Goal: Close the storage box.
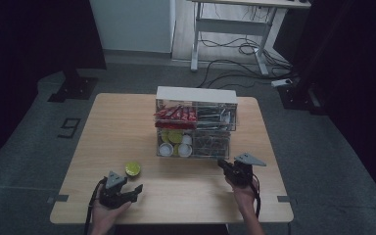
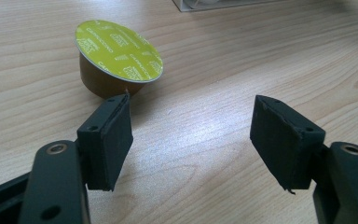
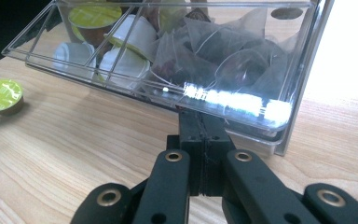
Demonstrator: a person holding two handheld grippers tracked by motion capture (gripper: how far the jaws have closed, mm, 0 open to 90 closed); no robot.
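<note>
My left tongs (image 2: 191, 135) are wide open and hold nothing. They sit low over the table (image 1: 127, 122), near my edge of it, well to the left of the clear box (image 1: 196, 128).

The little coffee cup (image 2: 116, 58) stands on the table just past my left tongs, to the left of the clear box and a bit nearer to me. One jaw tip is right beside it. It has a flat yellow-green lid with small words on it and brown sides. I think it is light and a bit slippery, and the thin lid could dent. So I would hold it softly by its brown sides.

My right tongs (image 3: 200, 135) are pinched shut on the front lip of the drawer (image 3: 235, 103) at the bottom of the clear box. The drawer is pulled out and holds more cups and tea bags.
</note>
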